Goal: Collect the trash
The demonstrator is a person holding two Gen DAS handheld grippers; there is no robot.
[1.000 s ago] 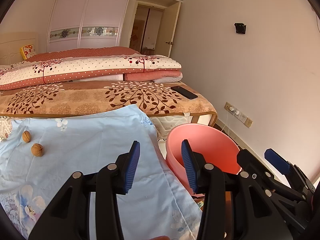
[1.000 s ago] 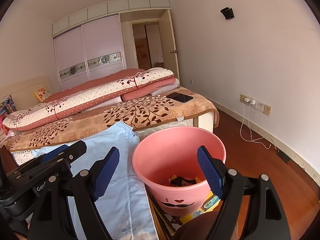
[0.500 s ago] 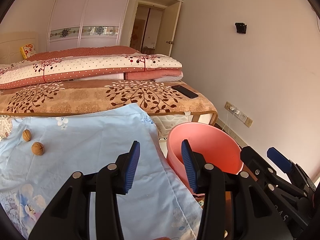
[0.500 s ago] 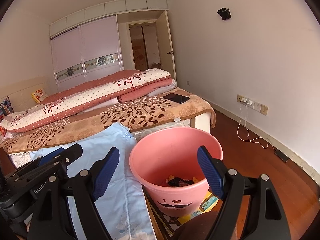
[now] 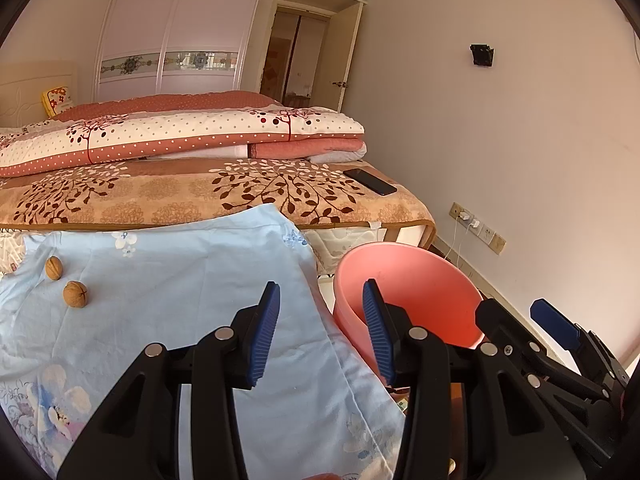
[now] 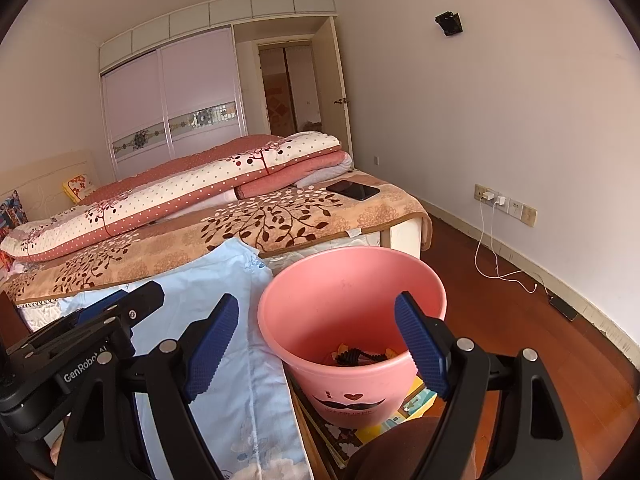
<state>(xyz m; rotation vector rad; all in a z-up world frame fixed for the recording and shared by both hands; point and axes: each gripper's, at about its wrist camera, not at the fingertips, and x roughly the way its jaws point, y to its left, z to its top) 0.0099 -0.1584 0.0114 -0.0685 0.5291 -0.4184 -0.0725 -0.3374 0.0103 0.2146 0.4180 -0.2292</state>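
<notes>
Two walnuts (image 5: 75,294) lie on a light blue floral cloth (image 5: 180,280) at the left of the left wrist view. A pink bin (image 6: 352,320) stands to the right of the cloth with dark and yellow scraps (image 6: 356,356) at its bottom. It also shows in the left wrist view (image 5: 412,292). My left gripper (image 5: 320,336) is open and empty above the cloth's right edge, far from the walnuts. My right gripper (image 6: 320,344) is open and empty, held above the bin's near rim.
A bed (image 6: 280,216) with a folded dotted quilt (image 5: 180,140) lies behind the cloth, with a black phone (image 6: 353,190) on its corner. A charger cable (image 6: 504,272) trails from wall sockets over the wooden floor. Papers (image 6: 404,408) lie under the bin.
Both grippers drifted slightly; the bin sits a little lower and more to the left in the right wrist view. Both stayed open and empty.
</notes>
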